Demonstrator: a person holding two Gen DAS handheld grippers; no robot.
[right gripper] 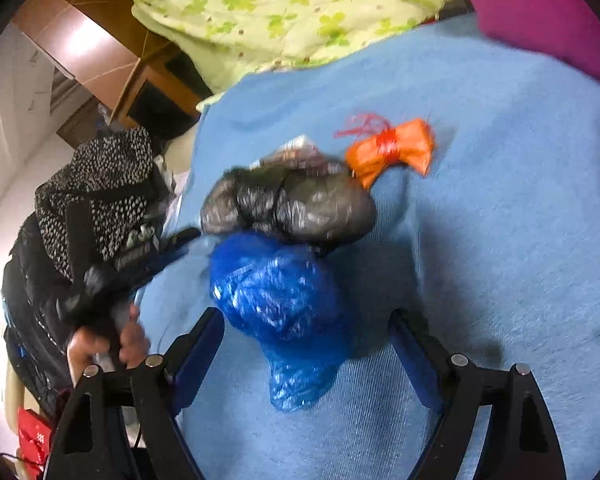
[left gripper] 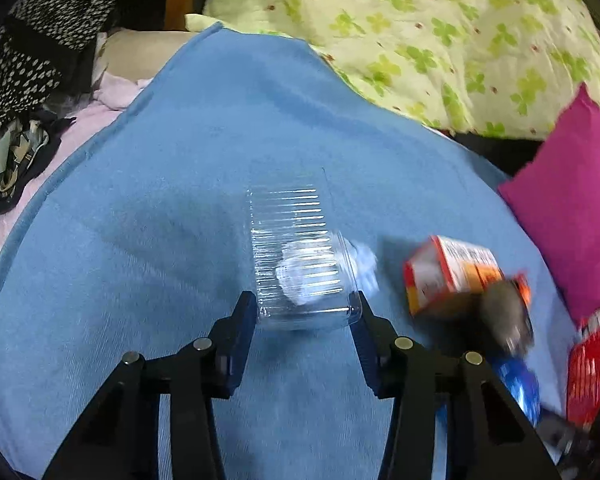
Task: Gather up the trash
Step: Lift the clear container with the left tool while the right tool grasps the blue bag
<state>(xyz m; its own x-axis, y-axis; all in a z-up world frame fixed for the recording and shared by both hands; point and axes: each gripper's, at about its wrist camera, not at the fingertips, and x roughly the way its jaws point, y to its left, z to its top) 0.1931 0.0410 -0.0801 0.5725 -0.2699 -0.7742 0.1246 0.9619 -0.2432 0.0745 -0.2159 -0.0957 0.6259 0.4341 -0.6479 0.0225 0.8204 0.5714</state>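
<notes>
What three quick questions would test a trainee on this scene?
1. True or false: the right hand-held gripper is clamped on the blue bag.
2. What sits between the fingers of the left hand-held gripper? A mug, B clear tray, C shoe.
3. Fill in: the orange packet lies on the ___ blanket.
Key: 1 false, it stands open around it; 2 B; 3 blue.

A blue blanket [left gripper: 180, 200] covers the bed, with a clover-print quilt [left gripper: 440, 40] bunched at its far edge. A magenta pillow [left gripper: 568, 216] lies at the right, spotted black clothing [left gripper: 40, 48] at the left.
</notes>
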